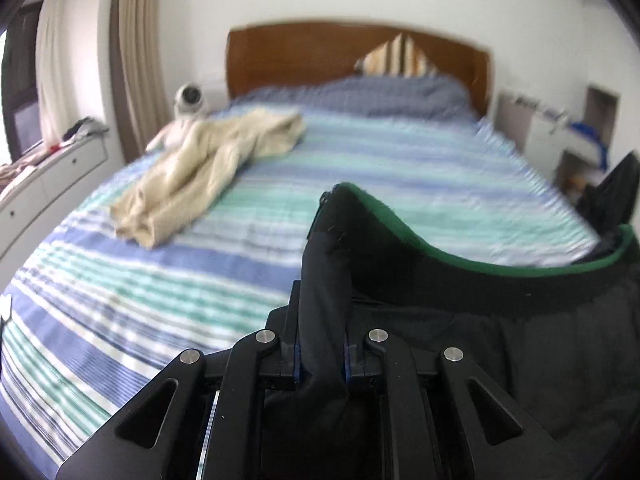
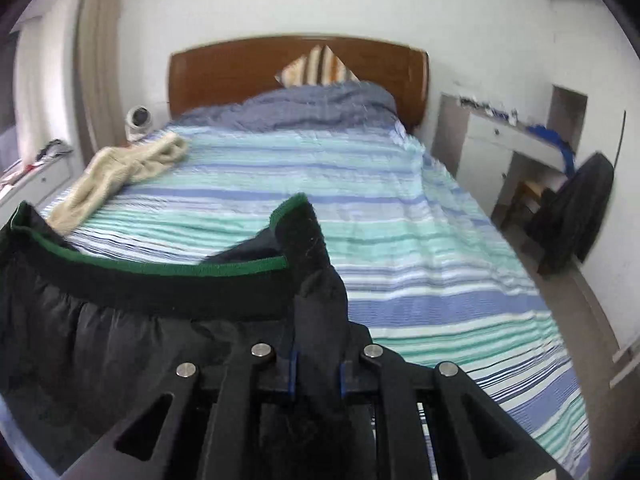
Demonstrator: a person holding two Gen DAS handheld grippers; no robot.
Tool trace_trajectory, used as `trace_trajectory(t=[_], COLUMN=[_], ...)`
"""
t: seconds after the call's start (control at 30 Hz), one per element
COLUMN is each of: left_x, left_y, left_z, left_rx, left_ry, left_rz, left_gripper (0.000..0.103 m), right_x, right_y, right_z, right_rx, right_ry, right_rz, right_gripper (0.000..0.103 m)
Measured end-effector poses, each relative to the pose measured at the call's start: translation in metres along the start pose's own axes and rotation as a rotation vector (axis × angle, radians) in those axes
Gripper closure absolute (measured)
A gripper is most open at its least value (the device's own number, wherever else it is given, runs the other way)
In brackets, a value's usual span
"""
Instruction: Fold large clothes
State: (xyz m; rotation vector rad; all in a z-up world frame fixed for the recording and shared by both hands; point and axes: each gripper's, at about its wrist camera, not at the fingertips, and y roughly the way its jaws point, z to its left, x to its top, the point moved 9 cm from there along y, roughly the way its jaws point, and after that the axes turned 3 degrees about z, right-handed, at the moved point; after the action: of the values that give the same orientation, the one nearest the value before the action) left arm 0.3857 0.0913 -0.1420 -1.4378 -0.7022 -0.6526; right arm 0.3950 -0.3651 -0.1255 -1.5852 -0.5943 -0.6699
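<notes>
Both grippers [image 1: 320,344] [image 2: 316,344] clamp black garment [image 1: 480,320]; beige clothing [image 1: 208,160] (crumpled) lies beyond

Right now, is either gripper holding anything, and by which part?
Both hold the black garment: the left gripper and right gripper each pinch an opposite end of its green-edged waistband.

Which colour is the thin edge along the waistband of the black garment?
Green trim on the black garment; the right wrist view shows it best.
</notes>
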Motion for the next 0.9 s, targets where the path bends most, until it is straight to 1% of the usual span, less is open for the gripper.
trace_trajectory(t=[0.07,0.1,0.13,0.17,0.2,0.27,0.37,0.5,0.67,0.9], left_x=[-0.028,-0.036,-0.049,-0.057,-0.06,-0.059,-0.065,-0.067,-0.071,-0.071], left_y=[0.038,0.048,0.061,0.068,0.069,0.073,0.08,0.087,0.089,0.09], left_z=[0.005,0.007,0.011,0.017,0.019,0.019,0.016,0.015,0.012,0.011], left_rx=[0.05,0.058,0.055,0.038,0.027,0.009,-0.014,-0.051,-0.06,-0.054], left_ry=[0.02,0.02,0.006,-0.024,-0.045,-0.06,-0.08,-0.109,-0.119,-0.118], left_rz=[0.071,0.094,0.122,0.129,0.123,0.118,0.125,0.139,0.141,0.153], left_gripper=[0.088,0.085,0.083,0.081,0.08,0.078,0.076,0.076,0.075,0.074], right_x=[-0.021,-0.034,-0.047,-0.058,-0.065,-0.07,-0.072,-0.075,-0.078,-0.079], right_y=[0.036,0.052,0.067,0.079,0.087,0.094,0.101,0.11,0.112,0.113], right_z=[0.001,0.0,-0.001,0.0,0.0,0.002,0.003,0.001,0.003,0.002], right_rx=[-0.021,-0.026,-0.024,-0.01,0.006,0.001,-0.001,0.02,0.022,0.037], right_ry=[0.013,0.023,0.035,0.049,0.066,0.081,0.086,0.11,0.115,0.129], right_rz=[0.066,0.098,0.128,0.149,0.152,0.129,0.117,0.113,0.103,0.099], right_gripper=[0.089,0.089,0.089,0.089,0.089,0.089,0.088,0.087,0.086,0.086])
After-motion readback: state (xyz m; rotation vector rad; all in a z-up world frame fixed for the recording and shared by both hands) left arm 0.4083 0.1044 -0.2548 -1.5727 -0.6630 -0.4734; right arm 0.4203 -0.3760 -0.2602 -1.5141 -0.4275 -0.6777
